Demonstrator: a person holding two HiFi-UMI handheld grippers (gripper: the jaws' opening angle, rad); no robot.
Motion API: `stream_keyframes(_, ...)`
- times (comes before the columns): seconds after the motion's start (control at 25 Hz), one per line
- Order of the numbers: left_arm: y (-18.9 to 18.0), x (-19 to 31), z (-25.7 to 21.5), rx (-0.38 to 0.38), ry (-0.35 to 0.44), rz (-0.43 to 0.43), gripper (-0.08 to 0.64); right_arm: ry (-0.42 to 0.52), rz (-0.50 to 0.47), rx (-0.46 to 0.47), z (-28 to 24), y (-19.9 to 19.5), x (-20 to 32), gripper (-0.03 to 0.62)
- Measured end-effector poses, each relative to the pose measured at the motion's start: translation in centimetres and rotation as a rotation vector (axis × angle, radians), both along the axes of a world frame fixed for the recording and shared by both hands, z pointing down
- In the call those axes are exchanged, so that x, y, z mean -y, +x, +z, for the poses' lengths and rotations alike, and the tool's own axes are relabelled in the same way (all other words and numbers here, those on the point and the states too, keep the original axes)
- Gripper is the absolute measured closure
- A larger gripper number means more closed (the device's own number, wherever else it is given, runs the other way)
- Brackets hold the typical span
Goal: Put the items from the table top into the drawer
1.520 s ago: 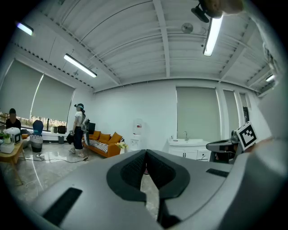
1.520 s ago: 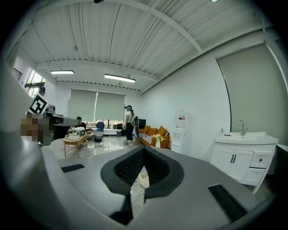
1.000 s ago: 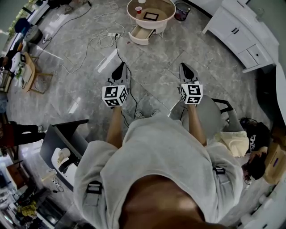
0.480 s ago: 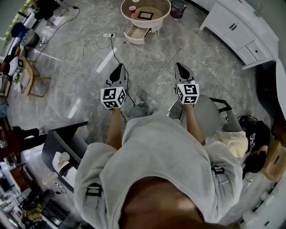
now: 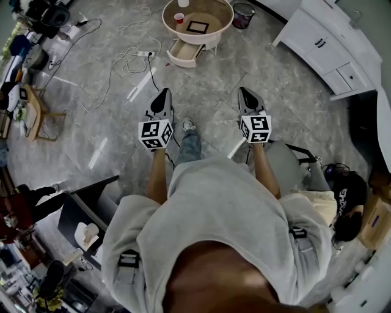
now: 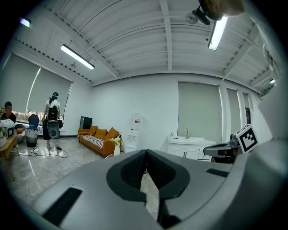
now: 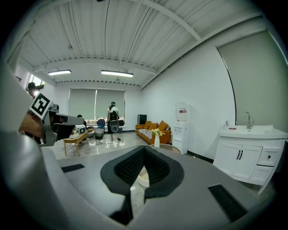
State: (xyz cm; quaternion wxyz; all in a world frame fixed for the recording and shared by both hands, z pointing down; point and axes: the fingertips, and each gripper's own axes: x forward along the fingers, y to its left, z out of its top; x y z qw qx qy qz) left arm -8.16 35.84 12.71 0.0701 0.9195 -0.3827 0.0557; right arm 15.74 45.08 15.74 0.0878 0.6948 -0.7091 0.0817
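Note:
A round pale table [image 5: 222,8] stands far ahead on the floor, its drawer [image 5: 183,52] pulled open toward me. On its top sit a red cup [image 5: 179,18] and a flat black-framed item [image 5: 198,27]. Both grippers are held out level in front of the person, well short of the table. My left gripper [image 5: 164,92] is shut and empty, its tips meeting [image 6: 145,152]. My right gripper [image 5: 244,90] is shut too, with nothing in it [image 7: 144,149]. In the right gripper view the table top carries a vase [image 7: 156,138] of flowers.
Loose cables [image 5: 131,58] and a power strip lie on the floor left of the table. A dark bin [image 5: 244,13] stands at its right, white cabinets [image 5: 333,46] further right. A grey chair [image 5: 287,162] and a seated person [image 5: 348,195] are beside me.
The person has walked forward: the table and its drawer have shifted and the floor has slid back under both grippers. A shoe now shows between the arms. Both grippers stay shut.

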Motion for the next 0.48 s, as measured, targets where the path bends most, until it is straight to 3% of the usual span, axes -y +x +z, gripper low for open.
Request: stream_keyframes(0.48,1.6,19.9,-0.3,-0.032,-0.032,0.047,0.545,-0.006,0.035,-0.027,-1.8,0.8,19.2,0.569)
